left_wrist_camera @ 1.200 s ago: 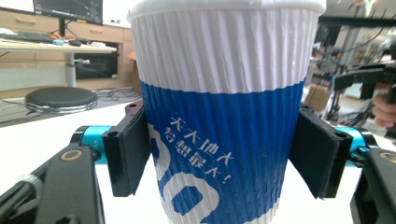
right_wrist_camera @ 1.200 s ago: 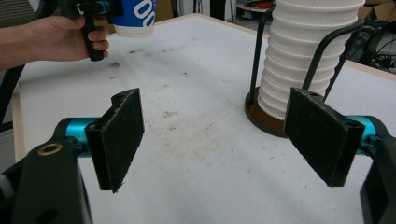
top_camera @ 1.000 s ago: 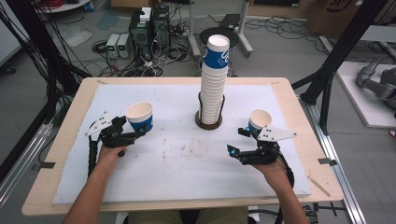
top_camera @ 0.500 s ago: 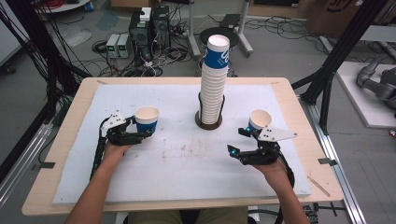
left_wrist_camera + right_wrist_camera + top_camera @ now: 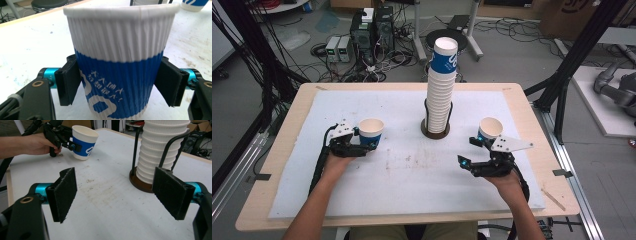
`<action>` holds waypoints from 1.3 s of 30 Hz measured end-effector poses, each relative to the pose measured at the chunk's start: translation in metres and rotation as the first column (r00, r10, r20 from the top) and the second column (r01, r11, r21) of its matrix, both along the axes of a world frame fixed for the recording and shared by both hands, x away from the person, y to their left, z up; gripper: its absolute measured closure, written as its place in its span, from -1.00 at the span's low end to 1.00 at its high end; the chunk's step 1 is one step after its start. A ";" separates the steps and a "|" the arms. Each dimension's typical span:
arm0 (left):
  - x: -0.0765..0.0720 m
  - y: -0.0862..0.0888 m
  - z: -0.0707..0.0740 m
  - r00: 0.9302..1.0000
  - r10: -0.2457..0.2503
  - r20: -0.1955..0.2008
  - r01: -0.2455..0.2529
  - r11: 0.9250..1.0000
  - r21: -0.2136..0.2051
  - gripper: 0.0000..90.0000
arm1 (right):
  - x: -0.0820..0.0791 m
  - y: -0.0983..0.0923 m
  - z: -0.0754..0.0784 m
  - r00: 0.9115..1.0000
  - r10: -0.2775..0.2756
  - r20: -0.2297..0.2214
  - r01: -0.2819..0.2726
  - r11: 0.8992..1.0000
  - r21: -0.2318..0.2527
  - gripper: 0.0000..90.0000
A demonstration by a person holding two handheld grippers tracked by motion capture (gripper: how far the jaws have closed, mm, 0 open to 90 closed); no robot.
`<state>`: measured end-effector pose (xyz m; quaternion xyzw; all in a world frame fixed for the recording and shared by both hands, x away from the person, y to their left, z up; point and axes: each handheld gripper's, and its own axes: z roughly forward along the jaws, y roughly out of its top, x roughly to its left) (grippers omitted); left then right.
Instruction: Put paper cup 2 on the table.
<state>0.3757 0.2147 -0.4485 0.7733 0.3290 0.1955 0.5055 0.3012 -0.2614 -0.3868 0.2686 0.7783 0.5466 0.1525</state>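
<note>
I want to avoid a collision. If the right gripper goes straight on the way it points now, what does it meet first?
The right gripper is open and empty, with bare table just ahead. Straight on, the line seems to pass between the cup stack in its holder and the cup in the left gripper. Depth is unclear, so the holder's base could be grazed.

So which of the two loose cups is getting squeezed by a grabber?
The cup at the left. The left gripper has a black pad on each side of its blue band. The cup at the right stands free; the right gripper is open beside it.

computer boxes point(image 5: 371, 27) on floor | black stool point(image 5: 447, 37) behind table | cardboard box point(image 5: 569, 15) far right
</note>
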 end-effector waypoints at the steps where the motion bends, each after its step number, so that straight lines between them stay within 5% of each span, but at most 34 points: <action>1: -0.001 0.001 0.000 1.000 0.000 0.000 0.000 1.000 0.003 -0.40 | 0.000 0.000 0.000 1.000 0.001 0.000 -0.001 1.000 0.000 -0.54; 22: -0.019 0.007 -0.002 0.999 0.024 -0.045 -0.023 0.999 0.034 -0.57 | 0.000 0.000 -0.001 1.000 0.001 0.009 -0.001 0.999 -0.036 -0.54; 34: -0.037 0.029 0.004 0.998 0.056 -0.038 -0.057 0.998 -0.022 -0.60 | -0.001 -0.004 0.001 1.000 -0.010 0.010 0.010 0.999 -0.031 -0.54; 39: -0.046 0.044 0.008 0.995 0.103 -0.016 -0.104 0.989 -0.101 -0.62 | -0.001 -0.006 0.001 1.000 -0.017 0.010 0.017 0.999 -0.034 -0.54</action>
